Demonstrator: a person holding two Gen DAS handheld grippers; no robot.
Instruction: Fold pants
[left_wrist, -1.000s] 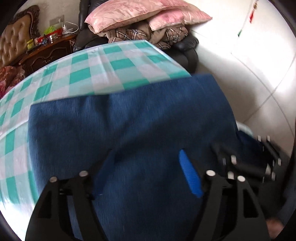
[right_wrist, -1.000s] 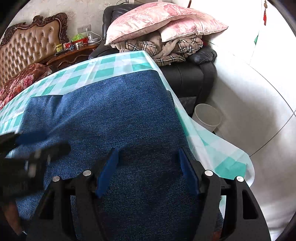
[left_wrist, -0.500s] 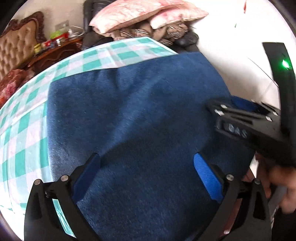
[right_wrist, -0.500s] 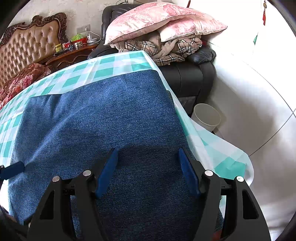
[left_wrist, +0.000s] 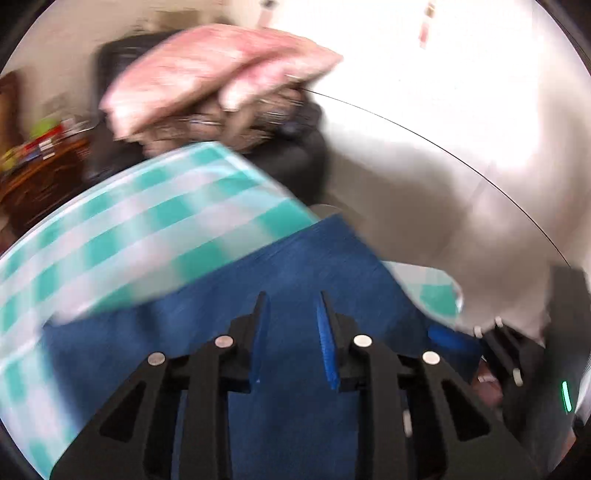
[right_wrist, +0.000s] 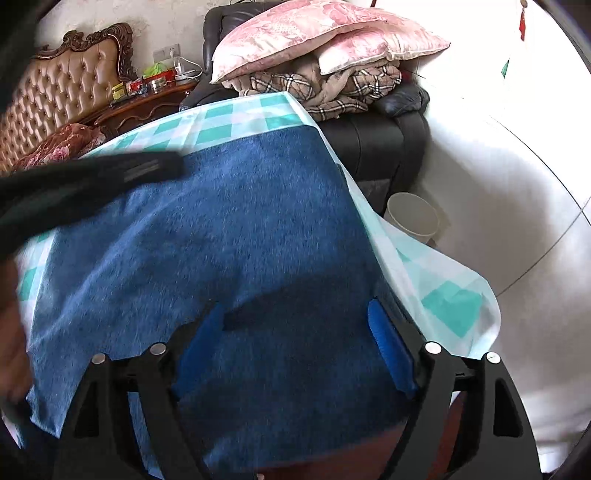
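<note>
While left gripper (left_wrist: 291, 314) jaws are closing, narrow gap between blue pads, no cloth seen pinched there; frame blurred. Right gripper (right_wrist: 295, 332) jaws opening, spread wide above cloth, nothing held. Dark blue denim pants (right_wrist: 221, 229) lie flat, folded into broad panel, on green-and-white checked table (right_wrist: 229, 122). Step, by judgement: regrasp between folds. Next move needs both jaws pinching near edge, then carrying it over far edge.

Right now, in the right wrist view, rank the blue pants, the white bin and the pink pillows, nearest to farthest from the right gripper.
1. Blue pants, directly under the right gripper.
2. White bin, on the floor, ahead right.
3. Pink pillows, stacked on the black chair, far ahead.
</note>
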